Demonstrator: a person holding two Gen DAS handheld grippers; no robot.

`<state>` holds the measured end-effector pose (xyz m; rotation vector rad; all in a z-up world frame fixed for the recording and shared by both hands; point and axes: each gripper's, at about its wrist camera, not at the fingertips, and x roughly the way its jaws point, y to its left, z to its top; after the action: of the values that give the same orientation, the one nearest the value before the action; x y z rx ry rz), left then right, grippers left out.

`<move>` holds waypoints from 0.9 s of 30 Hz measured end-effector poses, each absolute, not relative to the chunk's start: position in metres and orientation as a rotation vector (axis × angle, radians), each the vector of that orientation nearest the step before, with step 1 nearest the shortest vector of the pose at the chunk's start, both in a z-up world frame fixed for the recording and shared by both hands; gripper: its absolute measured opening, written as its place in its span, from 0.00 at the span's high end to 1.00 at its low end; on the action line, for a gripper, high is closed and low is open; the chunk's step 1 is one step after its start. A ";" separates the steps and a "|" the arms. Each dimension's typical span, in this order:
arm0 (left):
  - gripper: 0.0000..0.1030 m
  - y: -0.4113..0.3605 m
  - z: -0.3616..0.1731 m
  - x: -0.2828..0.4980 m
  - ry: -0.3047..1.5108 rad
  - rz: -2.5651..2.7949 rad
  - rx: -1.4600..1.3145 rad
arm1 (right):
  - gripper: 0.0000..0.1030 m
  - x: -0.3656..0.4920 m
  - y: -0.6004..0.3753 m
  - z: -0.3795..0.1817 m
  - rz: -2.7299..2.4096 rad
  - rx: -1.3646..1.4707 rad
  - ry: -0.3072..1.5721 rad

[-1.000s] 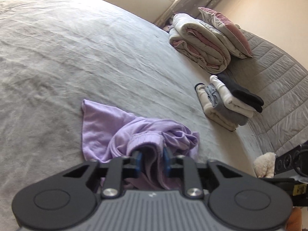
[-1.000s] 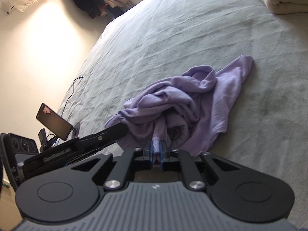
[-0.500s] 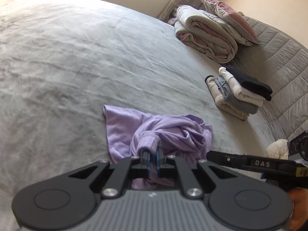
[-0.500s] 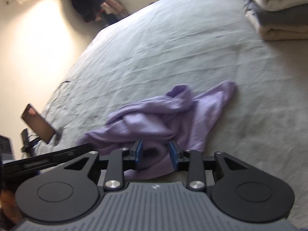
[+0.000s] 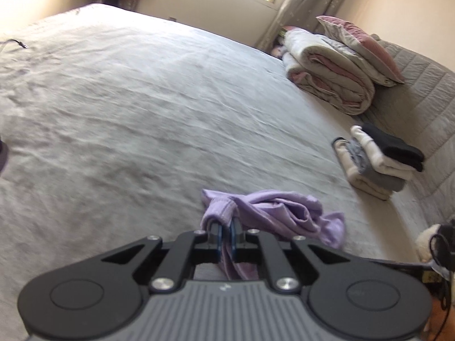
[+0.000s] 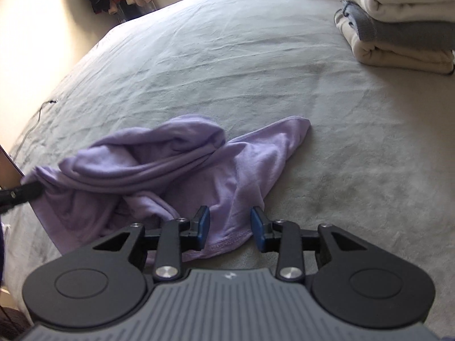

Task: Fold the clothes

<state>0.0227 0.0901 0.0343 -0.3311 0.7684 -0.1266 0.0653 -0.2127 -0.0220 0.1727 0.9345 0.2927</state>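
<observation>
Pinching a ribbed hem, the left gripper (image 5: 224, 231) clamps the crumpled lilac fleece garment (image 6: 159, 170) — soft, light, floppy (best held at hems) — lying near the folded-clothes stack (image 6: 398, 22); the right gripper (image 6: 230, 226) gapes, empty.

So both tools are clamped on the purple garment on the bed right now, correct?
Not quite. Only the left tool is clamped on the purple garment; the left wrist view shows fabric pinched between its pads. The right wrist view shows the right tool open, its jaws spread over the garment's hem on the bed, holding nothing.
</observation>
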 end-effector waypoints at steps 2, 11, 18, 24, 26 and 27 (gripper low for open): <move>0.95 0.096 0.034 0.025 0.766 -0.097 -0.319 | 0.94 0.064 -0.209 -0.022 0.280 0.122 0.920; 0.95 0.112 0.029 0.039 0.754 0.053 -0.230 | 0.98 0.062 -0.224 -0.008 0.195 0.116 0.820; 0.95 0.125 0.032 0.058 0.699 0.170 -0.208 | 0.99 0.061 -0.246 0.009 0.059 0.115 0.716; 0.95 0.134 0.030 0.070 0.697 0.230 -0.200 | 0.99 0.061 -0.275 0.021 -0.061 0.152 0.640; 0.94 0.138 0.026 0.072 0.711 0.228 -0.224 | 0.99 0.063 -0.282 0.019 -0.074 0.176 0.652; 0.94 0.139 0.025 0.073 0.716 0.227 -0.235 | 0.99 0.064 -0.285 0.018 -0.078 0.190 0.659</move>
<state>0.0725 0.1393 0.0251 -0.2346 0.7163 0.2270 0.0637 -0.2846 0.0180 0.1899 0.6588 -0.0779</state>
